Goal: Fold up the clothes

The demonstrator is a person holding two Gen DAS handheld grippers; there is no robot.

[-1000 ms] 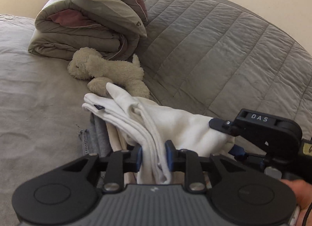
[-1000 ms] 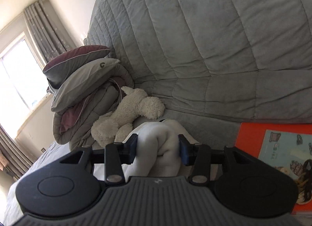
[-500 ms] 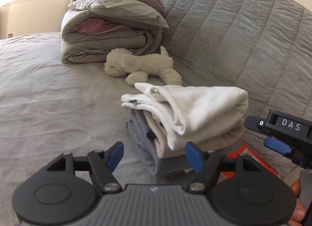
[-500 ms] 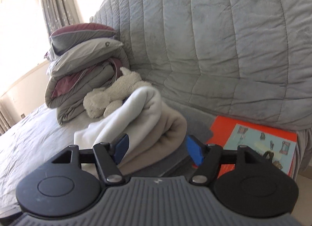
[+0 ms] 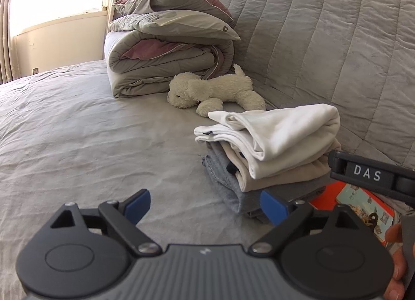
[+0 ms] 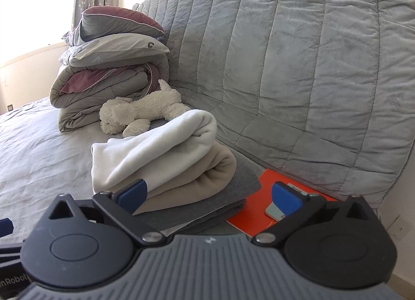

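Observation:
A folded white garment [image 5: 282,131] lies on top of a folded beige garment [image 5: 285,174] and a folded grey garment [image 5: 233,186], stacked on the grey bed near the headboard. The stack also shows in the right wrist view: white [image 6: 160,152], beige [image 6: 197,178], grey [image 6: 207,206]. My left gripper [image 5: 206,205] is open and empty, pulled back in front of the stack. My right gripper [image 6: 208,193] is open and empty, just short of the stack's right side; it shows in the left wrist view [image 5: 368,175].
A white plush dog [image 5: 215,90] lies behind the stack. A folded duvet with pillows [image 5: 168,48] sits at the back. An orange book [image 6: 262,204] lies right of the stack by the quilted headboard [image 6: 298,66]. Grey bedsheet [image 5: 77,131] stretches to the left.
Both grippers let go of the white garment, opened wide and drew back from the stack. The white garment now rests on top of the pile.

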